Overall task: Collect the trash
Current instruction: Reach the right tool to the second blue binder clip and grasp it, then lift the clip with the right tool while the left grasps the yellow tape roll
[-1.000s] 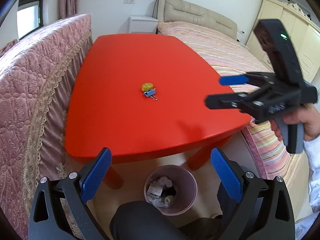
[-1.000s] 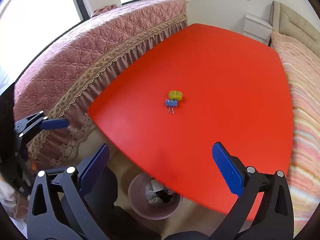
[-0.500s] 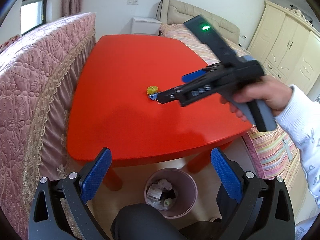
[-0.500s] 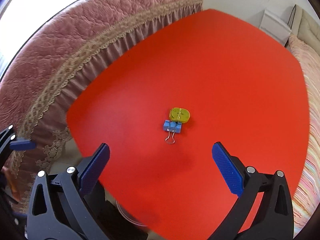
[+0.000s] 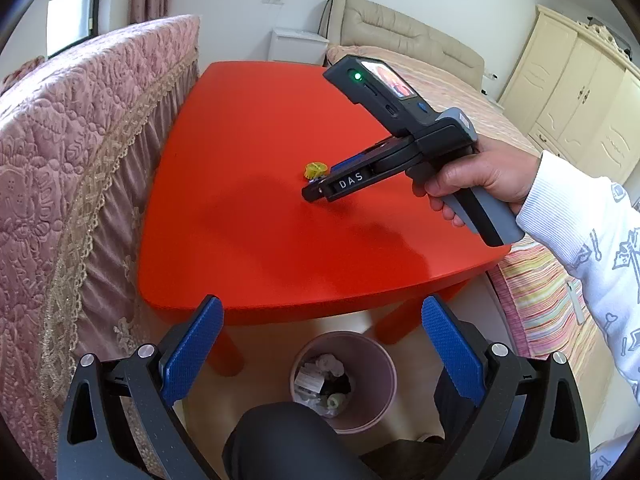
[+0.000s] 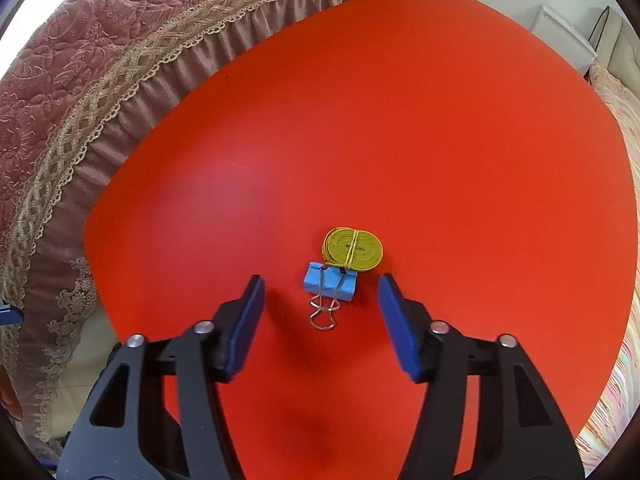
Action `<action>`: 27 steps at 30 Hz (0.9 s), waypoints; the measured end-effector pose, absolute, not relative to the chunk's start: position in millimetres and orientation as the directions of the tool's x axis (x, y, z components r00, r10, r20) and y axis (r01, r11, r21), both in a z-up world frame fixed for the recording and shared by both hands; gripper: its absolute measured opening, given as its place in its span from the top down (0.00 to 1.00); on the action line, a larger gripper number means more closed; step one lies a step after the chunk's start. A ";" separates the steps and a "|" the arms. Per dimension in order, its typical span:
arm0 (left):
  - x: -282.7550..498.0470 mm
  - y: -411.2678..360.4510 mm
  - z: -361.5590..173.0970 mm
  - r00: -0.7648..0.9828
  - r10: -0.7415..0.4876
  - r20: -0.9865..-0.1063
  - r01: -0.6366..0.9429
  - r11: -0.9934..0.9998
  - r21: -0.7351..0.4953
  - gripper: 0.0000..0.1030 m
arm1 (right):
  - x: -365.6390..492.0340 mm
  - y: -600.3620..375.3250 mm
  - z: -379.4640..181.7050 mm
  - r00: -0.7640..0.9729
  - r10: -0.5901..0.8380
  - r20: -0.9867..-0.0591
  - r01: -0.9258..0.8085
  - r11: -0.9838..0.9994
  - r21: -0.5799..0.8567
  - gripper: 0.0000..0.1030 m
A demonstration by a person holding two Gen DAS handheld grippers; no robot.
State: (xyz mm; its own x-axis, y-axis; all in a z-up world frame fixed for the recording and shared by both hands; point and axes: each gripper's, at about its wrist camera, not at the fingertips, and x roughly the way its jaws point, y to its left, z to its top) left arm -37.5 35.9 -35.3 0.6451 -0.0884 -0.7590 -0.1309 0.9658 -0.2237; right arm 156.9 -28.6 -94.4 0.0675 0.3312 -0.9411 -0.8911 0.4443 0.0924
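A blue binder clip (image 6: 330, 287) lies on the red table (image 6: 440, 140) with a coiled yellow tape (image 6: 353, 249) touching its far side. My right gripper (image 6: 320, 308) hangs low over the table with its jaws closing; the clip sits between the fingertips, which do not touch it. In the left wrist view the right gripper (image 5: 316, 190) points down at the yellow tape (image 5: 315, 169), and the clip is hidden behind it. My left gripper (image 5: 320, 344) is open and holds nothing, above a pink bin (image 5: 344, 376) with trash in it under the table's near edge.
A pink quilted bedspread (image 5: 68, 168) flanks the table on the left and a striped bed (image 5: 532, 280) on the right. A white nightstand (image 5: 298, 44) and cream wardrobes (image 5: 580, 96) stand at the back. A dark trouser knee (image 5: 288, 440) is below the bin.
My right gripper has come in from the right and dropped down over the clip and tape, and its jaws have narrowed. The left gripper has stayed in place above the bin.
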 end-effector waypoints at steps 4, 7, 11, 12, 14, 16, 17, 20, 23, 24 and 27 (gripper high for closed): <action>-36.0 36.8 -38.0 0.641 -0.093 -0.762 -0.131 0.965 -0.228 0.07 | 160.3 -29.1 -93.4 0.088 0.314 -0.945 -0.889 0.454 0.068 0.75; -33.9 36.0 -38.0 0.641 -0.096 -0.761 -0.127 0.965 -0.228 0.07 | 161.1 -28.9 -92.3 0.086 0.311 -0.947 -0.889 0.453 0.068 0.75; -29.1 35.0 -35.6 0.645 -0.097 -0.758 -0.118 0.967 -0.225 0.07 | 162.5 -33.3 -89.5 0.087 0.314 -0.945 -0.883 0.463 0.073 0.75; -27.9 35.0 -35.1 0.645 -0.098 -0.758 -0.117 0.968 -0.224 0.07 | 163.0 -36.4 -87.4 0.089 0.318 -0.944 -0.881 0.468 0.075 0.75; -23.9 35.4 -33.5 0.644 -0.098 -0.759 -0.111 0.969 -0.219 0.07 | 163.9 -42.8 -82.2 0.086 0.331 -0.940 -0.874 0.477 0.089 0.75; -17.5 37.1 -30.7 0.644 -0.095 -0.759 -0.104 0.972 -0.209 0.07 | 164.7 -51.1 -75.9 0.086 0.342 -0.936 -0.866 0.489 0.100 0.75; -14.8 37.5 -28.7 0.646 -0.094 -0.758 -0.100 0.973 -0.207 0.07 | 165.1 -54.5 -73.9 0.086 0.343 -0.935 -0.864 0.493 0.102 0.75; -3.2 40.0 -22.3 0.649 -0.097 -0.755 -0.087 0.976 -0.201 0.07 | 168.1 -68.3 -66.9 0.088 0.346 -0.934 -0.852 0.513 0.109 0.75; 10.0 43.6 -15.6 0.651 -0.109 -0.751 -0.070 0.977 -0.203 0.07 | 169.8 -80.9 -61.3 0.090 0.350 -0.932 -0.844 0.523 0.115 0.75; 16.8 45.4 -13.2 0.651 -0.106 -0.752 -0.067 0.978 -0.196 0.07 | 169.1 -86.7 -58.2 0.092 0.350 -0.932 -0.842 0.527 0.115 0.75; 35.8 49.2 -8.8 0.645 -0.106 -0.757 -0.057 0.981 -0.186 0.07 | 167.5 -99.5 -51.8 0.093 0.351 -0.932 -0.841 0.529 0.115 0.75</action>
